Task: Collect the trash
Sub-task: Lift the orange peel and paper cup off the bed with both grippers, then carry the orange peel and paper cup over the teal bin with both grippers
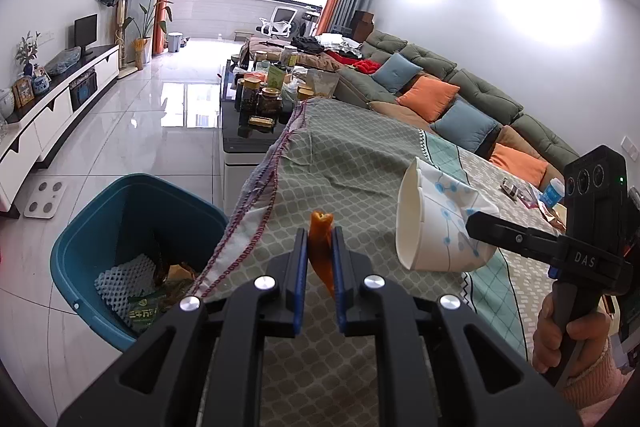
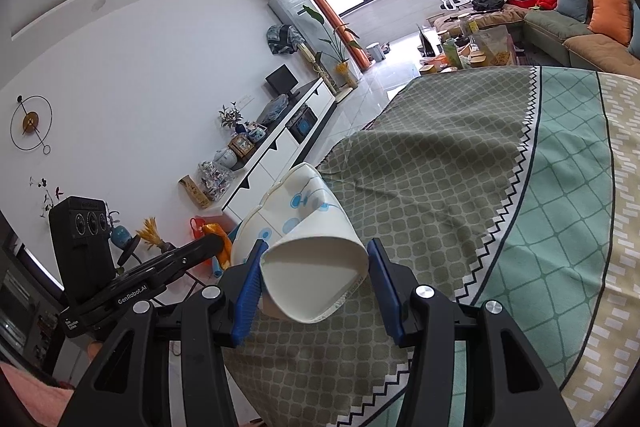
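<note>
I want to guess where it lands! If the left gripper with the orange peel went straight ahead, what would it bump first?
Probably the checked tablecloth. The left gripper, shut on the orange peel, points along the tabletop, not toward the blue bin on its left. Depth is unclear.

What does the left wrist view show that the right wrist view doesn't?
Only the left wrist view shows the teal plastic trash bin beside the table, already holding wrappers, and the blue-capped bottle on the far cloth. Only the right wrist view shows the round wall clock. Both show the left gripper pinching the orange peel strip and the right gripper squeezing the crushed white paper cup above the patterned tablecloth.
</note>
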Demonstrator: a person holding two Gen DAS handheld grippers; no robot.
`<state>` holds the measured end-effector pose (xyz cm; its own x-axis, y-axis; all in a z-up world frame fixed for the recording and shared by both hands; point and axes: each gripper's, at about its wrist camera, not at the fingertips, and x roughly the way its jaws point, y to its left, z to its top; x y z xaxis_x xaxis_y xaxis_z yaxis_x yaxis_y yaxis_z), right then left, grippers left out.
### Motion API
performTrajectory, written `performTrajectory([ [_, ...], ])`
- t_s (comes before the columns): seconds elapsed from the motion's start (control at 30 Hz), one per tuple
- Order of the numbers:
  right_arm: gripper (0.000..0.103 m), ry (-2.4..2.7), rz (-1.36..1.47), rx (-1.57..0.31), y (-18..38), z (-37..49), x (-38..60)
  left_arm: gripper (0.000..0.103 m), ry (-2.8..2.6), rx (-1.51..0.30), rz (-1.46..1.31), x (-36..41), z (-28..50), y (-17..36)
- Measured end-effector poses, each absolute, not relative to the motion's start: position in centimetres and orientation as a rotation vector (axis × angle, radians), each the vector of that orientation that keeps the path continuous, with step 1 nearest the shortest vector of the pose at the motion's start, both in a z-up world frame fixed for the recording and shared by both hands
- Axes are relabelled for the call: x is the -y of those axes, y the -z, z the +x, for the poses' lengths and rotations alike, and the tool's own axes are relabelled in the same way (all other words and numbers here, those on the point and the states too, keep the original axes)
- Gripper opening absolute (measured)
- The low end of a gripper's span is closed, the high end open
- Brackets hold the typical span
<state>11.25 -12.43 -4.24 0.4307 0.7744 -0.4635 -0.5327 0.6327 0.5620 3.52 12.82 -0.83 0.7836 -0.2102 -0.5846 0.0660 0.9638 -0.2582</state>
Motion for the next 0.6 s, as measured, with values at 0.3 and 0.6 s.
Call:
performTrajectory([
  [0.3,0.051,-0.854,0.342,-0.764,4.1,11.4,11.7,0.013,0.133,-0.645,-0.23,-13.5,3.4,0.6],
  [0.6,0.051,-0.872,0.327,-0.769,4.2,11.7,10.9,0.013,0.114,-0.637,-0.234,-14.3,3.2,0.5],
])
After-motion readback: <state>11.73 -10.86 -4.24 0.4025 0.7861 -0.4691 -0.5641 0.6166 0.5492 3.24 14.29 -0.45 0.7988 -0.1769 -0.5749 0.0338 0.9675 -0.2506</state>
